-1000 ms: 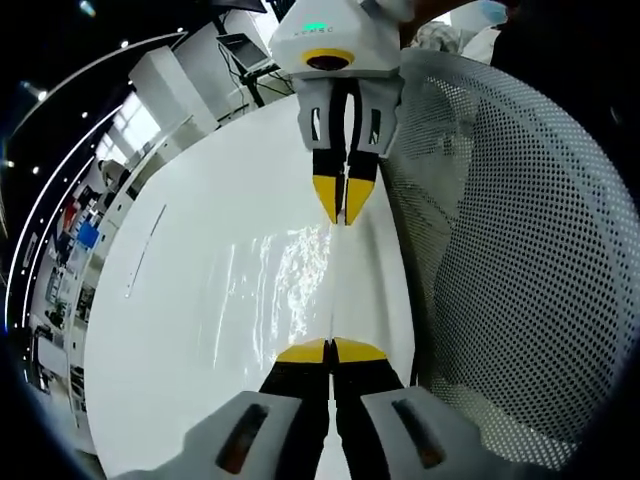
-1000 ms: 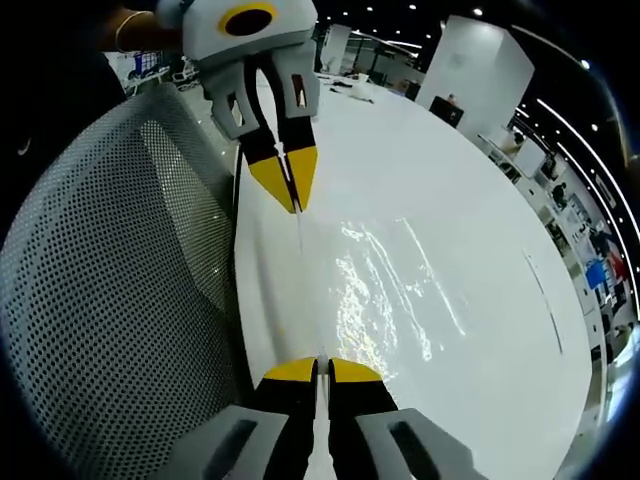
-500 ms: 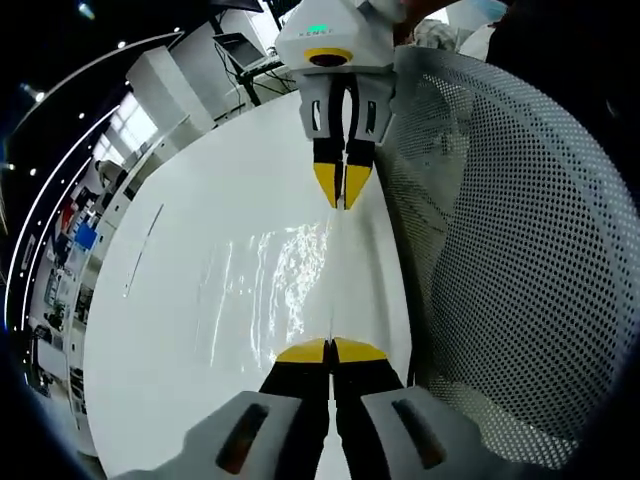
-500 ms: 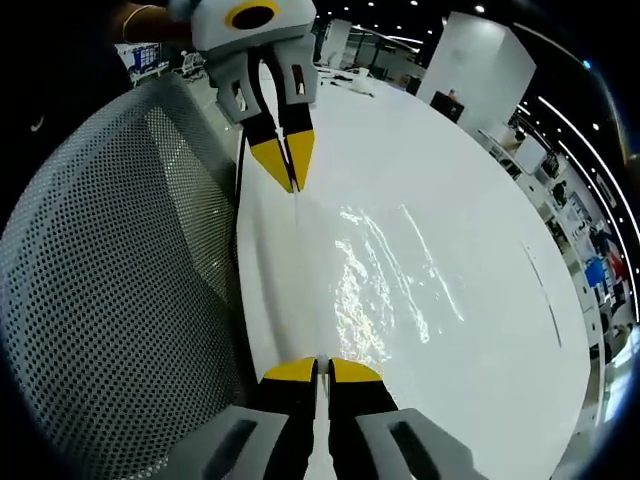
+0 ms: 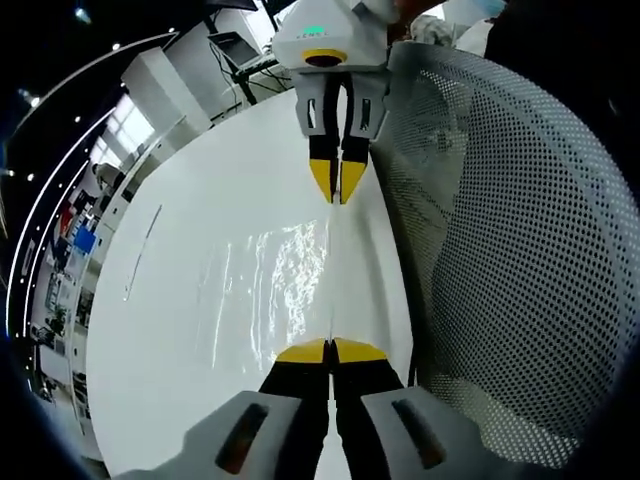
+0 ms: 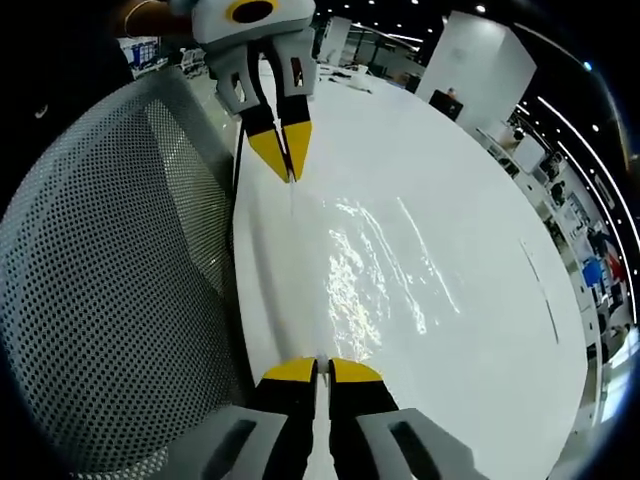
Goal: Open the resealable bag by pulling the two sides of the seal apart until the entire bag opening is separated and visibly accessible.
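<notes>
**Clear bag held taut between two grippers over a white table**

A broad white table (image 5: 200, 330) spreads out, its edge running beside a grey perforated mesh chair back (image 5: 510, 260). Above the table, close to that edge, hangs a clear resealable bag (image 5: 285, 280) — glossy, crinkled, catching the ceiling lights. Its top strip is stretched in a straight line between the two tools.

The left gripper (image 5: 330, 352) has its yellow-tipped jaws pressed together on one end of the strip. The right gripper (image 6: 318, 370) pinches the other end, jaws likewise closed. Each faces the other across the bag — tips pointing inward. The seal looks unparted.
</notes>
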A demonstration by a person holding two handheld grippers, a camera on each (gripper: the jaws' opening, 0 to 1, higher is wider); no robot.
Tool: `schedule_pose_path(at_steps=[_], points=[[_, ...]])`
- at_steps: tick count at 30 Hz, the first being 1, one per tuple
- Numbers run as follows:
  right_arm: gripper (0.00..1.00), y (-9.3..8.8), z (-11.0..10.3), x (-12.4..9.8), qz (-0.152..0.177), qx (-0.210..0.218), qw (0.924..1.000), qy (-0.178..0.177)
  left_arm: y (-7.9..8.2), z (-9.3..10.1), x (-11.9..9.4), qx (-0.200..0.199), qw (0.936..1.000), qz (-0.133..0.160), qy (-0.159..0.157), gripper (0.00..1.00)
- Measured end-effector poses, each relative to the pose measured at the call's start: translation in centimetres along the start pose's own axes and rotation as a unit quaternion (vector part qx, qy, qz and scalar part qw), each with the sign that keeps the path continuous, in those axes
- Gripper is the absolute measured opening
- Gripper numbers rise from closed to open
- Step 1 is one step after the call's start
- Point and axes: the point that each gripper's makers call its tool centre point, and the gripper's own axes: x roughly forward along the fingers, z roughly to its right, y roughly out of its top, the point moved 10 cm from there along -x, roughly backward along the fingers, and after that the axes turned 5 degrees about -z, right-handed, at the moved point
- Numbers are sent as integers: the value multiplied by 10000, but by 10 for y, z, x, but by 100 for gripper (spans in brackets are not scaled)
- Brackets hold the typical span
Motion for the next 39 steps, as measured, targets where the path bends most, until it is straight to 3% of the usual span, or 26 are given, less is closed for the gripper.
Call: schedule_pose_path(at_steps=[4, 12, 20, 31, 39], points=[[3, 1, 1, -3, 126, 103, 9998, 72, -1, 1, 1, 65, 10000, -37, 17, 0], [8, 17, -7, -8, 476, -113, 9986, 225, 1, 3, 1, 166, 9998, -64, 50, 0], [8, 33, 0, -10, 946, 124, 9952, 197, 3, 6, 0, 304, 9995, -47, 74, 0], [6, 38, -4, 2, 841, 21, 9960, 299, 6, 8, -3, 349, 9993, 0, 111, 0], [4, 38, -3, 8, 758, 68, 9969, 183, 7, 10, -6, 255, 9996, 102, 96, 0]])
